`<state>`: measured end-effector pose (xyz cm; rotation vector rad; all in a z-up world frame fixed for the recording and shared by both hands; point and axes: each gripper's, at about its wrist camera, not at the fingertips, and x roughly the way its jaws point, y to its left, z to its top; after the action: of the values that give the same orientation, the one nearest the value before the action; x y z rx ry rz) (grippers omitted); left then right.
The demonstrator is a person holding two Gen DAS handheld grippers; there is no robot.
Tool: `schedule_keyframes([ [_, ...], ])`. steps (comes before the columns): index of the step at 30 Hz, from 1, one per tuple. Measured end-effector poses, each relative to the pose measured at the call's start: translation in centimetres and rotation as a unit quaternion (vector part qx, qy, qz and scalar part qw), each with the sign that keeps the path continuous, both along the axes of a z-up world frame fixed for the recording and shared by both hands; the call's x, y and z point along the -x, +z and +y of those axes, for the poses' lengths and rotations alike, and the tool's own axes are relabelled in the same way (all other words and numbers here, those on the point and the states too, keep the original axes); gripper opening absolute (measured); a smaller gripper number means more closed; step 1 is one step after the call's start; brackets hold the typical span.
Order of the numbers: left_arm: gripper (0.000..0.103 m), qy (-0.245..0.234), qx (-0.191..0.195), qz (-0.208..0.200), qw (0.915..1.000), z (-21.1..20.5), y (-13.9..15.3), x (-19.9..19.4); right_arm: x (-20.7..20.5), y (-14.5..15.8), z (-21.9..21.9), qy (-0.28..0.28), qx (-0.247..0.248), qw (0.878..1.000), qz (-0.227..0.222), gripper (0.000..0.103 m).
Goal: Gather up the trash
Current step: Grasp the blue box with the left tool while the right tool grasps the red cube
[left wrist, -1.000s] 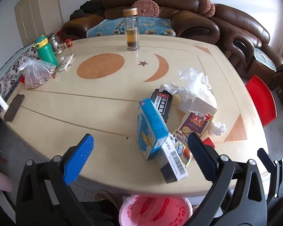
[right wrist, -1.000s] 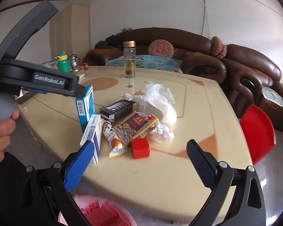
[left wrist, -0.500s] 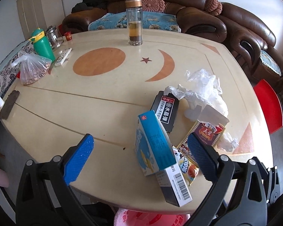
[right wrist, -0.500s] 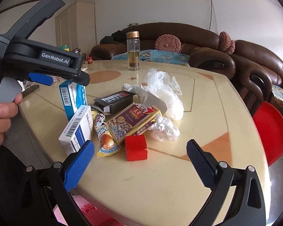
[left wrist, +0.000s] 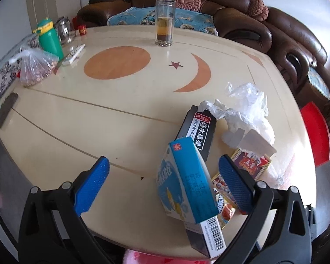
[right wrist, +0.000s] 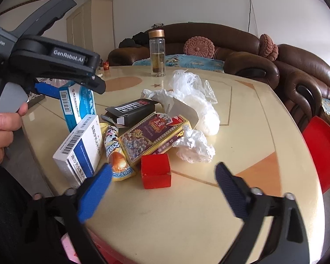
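Red cube-shaped block between right gripper jaws, closing, untouched. Left gripper agape around blue cardboard box, no contact.

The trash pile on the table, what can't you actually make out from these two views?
- Pink bin: left wrist view, cut off by the bottom edge and hidden under the table rim.
- Snack wrapper: right wrist view, its upper end tucked under the boxes.
- Black box: left wrist view, near end hidden behind the blue box.
- Right tool: fingers blurred.
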<state>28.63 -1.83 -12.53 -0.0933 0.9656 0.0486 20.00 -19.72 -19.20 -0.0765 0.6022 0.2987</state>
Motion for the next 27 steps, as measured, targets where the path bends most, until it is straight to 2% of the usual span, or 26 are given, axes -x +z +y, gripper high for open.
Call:
schedule_keyframes([
  [4, 0.097, 0.005, 0.03, 0.002, 0.9995, 0.6, -0.2, -0.1, -0.3, -0.5, 0.4, 0.008, 0.005, 1.0, 0.006, 0.076],
  [6, 0.097, 0.005, 0.028, 0.002, 0.9996, 0.6, -0.3, -0.2, -0.5, -0.8, 0.7, 0.013, 0.013, 1.0, 0.009, 0.065],
  [9, 0.09, 0.004, 0.032, 0.005, 0.9995, 0.7, -0.6, -0.4, -0.8, -1.3, 1.0, 0.017, 0.018, 1.0, 0.018, 0.059],
  [10, 0.089, 0.006, 0.035, 0.009, 0.9993, 0.8, -0.7, -0.5, -0.9, -1.4, 1.0, 0.017, 0.019, 0.999, 0.02, 0.058],
  [13, 0.075, 0.009, 0.04, 0.015, 0.999, 1.1, -1.1, -0.9, -1.2, -1.8, 1.1, 0.018, 0.017, 0.999, 0.024, 0.057],
  [16, 0.068, 0.014, 0.054, 0.024, 0.9982, 1.6, -1.5, -1.3, -1.3, -1.9, 1.1, 0.017, 0.016, 0.999, 0.026, 0.055],
  [18, 0.066, 0.016, 0.051, 0.027, 0.9982, 1.6, -1.6, -1.3, -1.4, -2.0, 1.1, 0.014, 0.018, 0.999, 0.026, 0.055],
  [20, 0.056, 0.016, 0.043, 0.029, 0.9985, 1.6, -1.7, -1.3, -1.5, -2.2, 1.1, 0.018, 0.015, 0.999, 0.029, 0.054],
  [22, 0.053, 0.018, 0.051, 0.033, 0.998, 1.8, -1.8, -1.3, -1.5, -2.4, 1.3, 0.02, 0.021, 0.999, 0.034, 0.05],
  [23, 0.052, 0.018, 0.052, 0.035, 0.9978, 1.8, -1.9, -1.3, -1.5, -2.5, 1.4, 0.021, 0.024, 0.999, 0.036, 0.043],
  [27, 0.047, 0.016, 0.05, 0.035, 0.998, 1.9, -1.9, -1.2, -1.4, -2.6, 1.5, 0.025, 0.022, 0.999, 0.033, 0.038],
])
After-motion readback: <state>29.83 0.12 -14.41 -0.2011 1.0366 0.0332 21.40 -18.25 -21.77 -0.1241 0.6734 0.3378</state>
